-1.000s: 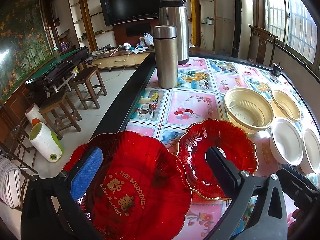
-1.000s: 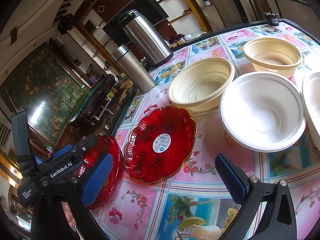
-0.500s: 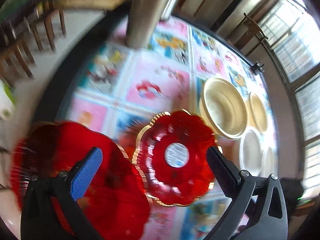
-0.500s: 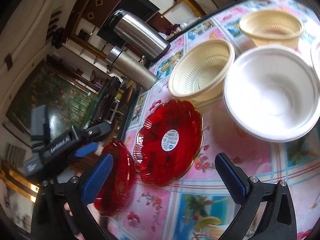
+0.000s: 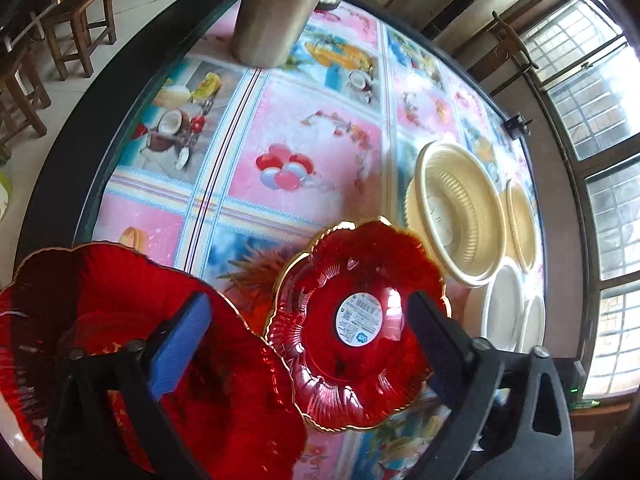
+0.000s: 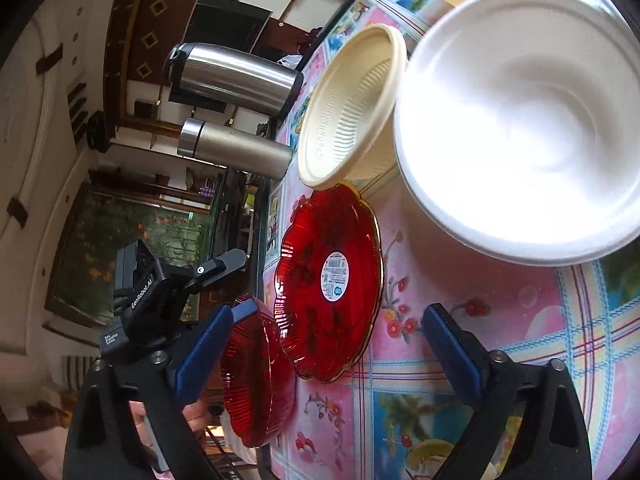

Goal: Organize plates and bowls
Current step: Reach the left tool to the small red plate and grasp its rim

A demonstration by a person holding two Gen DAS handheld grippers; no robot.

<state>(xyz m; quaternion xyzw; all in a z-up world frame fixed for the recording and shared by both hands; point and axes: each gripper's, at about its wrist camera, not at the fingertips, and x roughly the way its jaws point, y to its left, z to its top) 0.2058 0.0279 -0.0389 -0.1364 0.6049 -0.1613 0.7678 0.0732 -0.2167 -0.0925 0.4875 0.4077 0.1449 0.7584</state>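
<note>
Table (image 5: 304, 148): glossy cloth of pink and blue picture squares, with a dark rim
Small red plate (image 5: 356, 328): clear ribbed plastic, scalloped gold edge, round white sticker at its centre; it lies flat between the large red plate and the cream bowl
Large red plate (image 5: 100, 300): same red plastic, at the table's near edge (gold lettering no longer readable)
Cream bowl (image 6: 344, 108): ridged plastic, close beside the white bowl
White bowl (image 6: 516, 120): smooth, matte foam
Steel flasks (image 6: 236, 72): two brushed cylinders
Left gripper (image 5: 304, 332): jaws wide, closing, over both red plates, gripping nothing; now tipped down, flask tops out of view
Right gripper (image 6: 324, 340): jaws wide, closing, small red plate between, untouched; view has rolled
</note>
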